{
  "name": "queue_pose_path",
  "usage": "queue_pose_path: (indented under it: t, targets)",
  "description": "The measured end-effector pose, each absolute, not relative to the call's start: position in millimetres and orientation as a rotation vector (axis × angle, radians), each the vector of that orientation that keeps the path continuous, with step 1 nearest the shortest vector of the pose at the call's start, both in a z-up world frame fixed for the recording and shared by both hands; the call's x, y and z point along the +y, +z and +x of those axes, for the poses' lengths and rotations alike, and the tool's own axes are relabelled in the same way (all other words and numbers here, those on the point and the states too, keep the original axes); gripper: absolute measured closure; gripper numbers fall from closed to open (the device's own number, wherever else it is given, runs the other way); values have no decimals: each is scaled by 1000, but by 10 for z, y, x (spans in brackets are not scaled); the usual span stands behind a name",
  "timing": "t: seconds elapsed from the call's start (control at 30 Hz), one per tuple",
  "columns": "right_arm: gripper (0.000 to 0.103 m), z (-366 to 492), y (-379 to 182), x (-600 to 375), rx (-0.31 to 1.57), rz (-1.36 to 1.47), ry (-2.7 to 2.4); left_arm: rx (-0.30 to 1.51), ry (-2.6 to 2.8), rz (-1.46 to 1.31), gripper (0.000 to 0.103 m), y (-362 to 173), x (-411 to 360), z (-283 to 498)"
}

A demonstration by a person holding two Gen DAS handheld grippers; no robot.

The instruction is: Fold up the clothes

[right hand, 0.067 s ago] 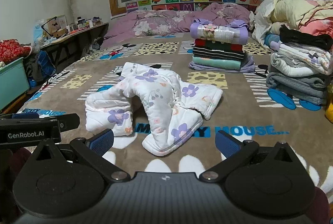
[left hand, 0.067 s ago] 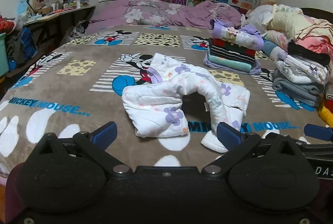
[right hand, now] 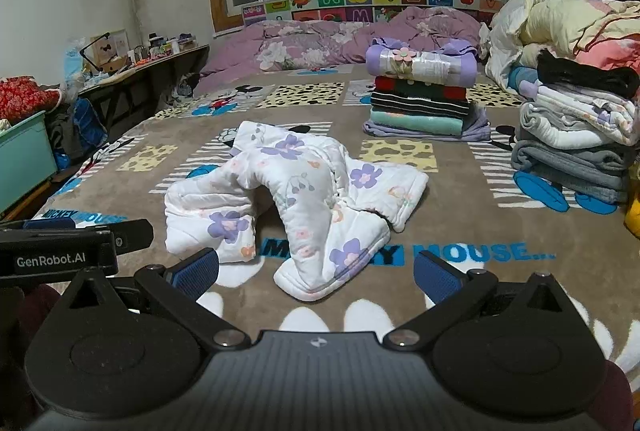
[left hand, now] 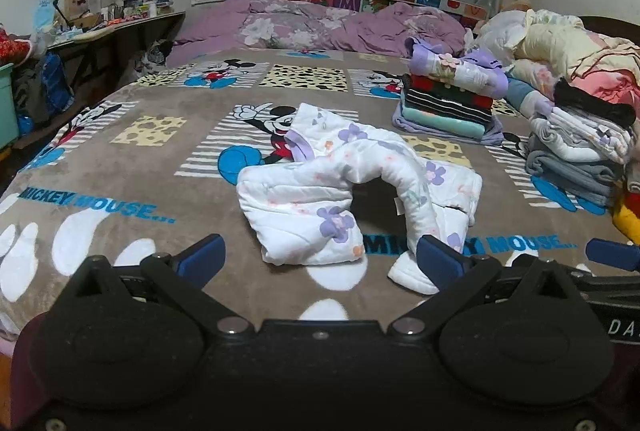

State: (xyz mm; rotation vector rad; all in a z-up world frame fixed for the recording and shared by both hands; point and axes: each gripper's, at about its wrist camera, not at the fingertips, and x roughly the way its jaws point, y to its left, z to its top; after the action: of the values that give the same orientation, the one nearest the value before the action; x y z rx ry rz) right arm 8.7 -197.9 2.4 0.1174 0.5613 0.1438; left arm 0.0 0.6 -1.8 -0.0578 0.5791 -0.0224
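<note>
A white quilted garment with purple flowers (left hand: 344, 187) (right hand: 296, 199) lies crumpled in a hump on the brown cartoon-print blanket (left hand: 140, 167) (right hand: 500, 231) that covers the bed. My left gripper (left hand: 320, 257) hovers just short of the garment's near edge, jaws wide open and empty. My right gripper (right hand: 316, 273) stands open too, nothing between its blue pads, with the garment's near flap just beyond it. The left gripper's side (right hand: 76, 247) shows at the left of the right wrist view.
A neat stack of folded clothes (left hand: 452, 103) (right hand: 424, 99) sits behind the garment to the right. Further folded and loose laundry (left hand: 580, 135) (right hand: 576, 135) is heaped along the right edge. A purple duvet (left hand: 312, 27) lies at the headboard; a cluttered desk (left hand: 100, 27) stands left.
</note>
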Motion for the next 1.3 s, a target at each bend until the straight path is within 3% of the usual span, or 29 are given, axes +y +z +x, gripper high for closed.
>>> queue_pose_path:
  t: [1.3]
  targets:
    - [0,90,19,-1919,550,103,142,573,-22,-57,0,-44,29,-28]
